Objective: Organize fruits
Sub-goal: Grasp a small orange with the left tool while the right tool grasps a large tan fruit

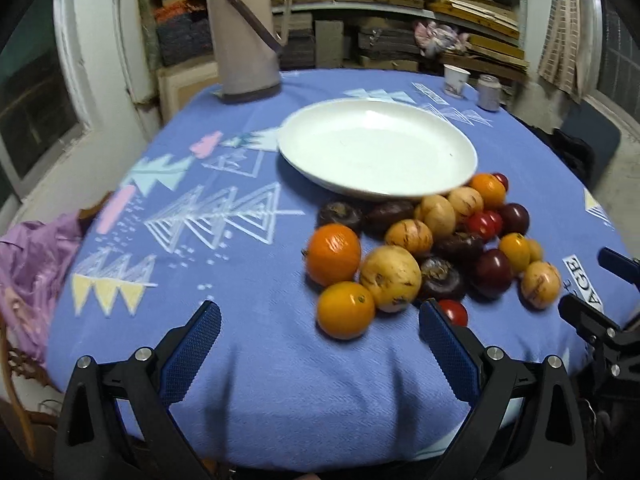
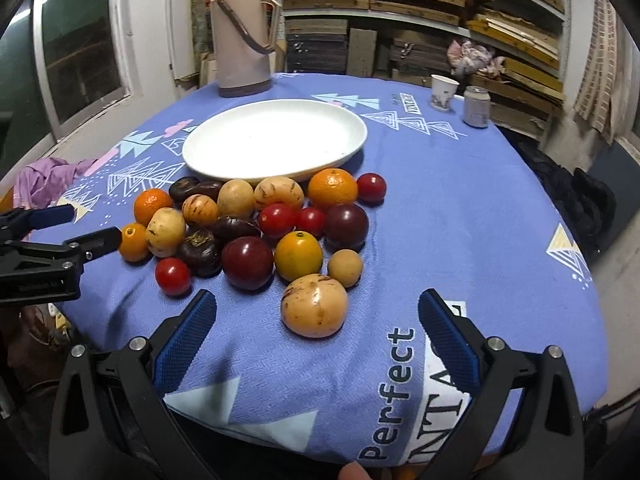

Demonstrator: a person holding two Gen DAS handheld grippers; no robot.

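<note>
A tall beige thermos jug (image 2: 243, 30) stands at the far edge of the blue patterned cloth (image 2: 460, 208) on the counter, a white paper cup (image 2: 443, 93) beside a grey can (image 2: 477, 106), crumpled purple fabric (image 1: 36, 264) hanging left.

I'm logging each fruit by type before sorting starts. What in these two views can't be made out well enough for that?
- Dark wrinkled fruits mid-pile: partly hidden by neighbours in both views; type unclear.
- Red fruit, left wrist view: half hidden behind the left gripper finger.
- Can and paper cup: labels too small.
- Tablecloth lettering: cut off by the right gripper finger.
</note>
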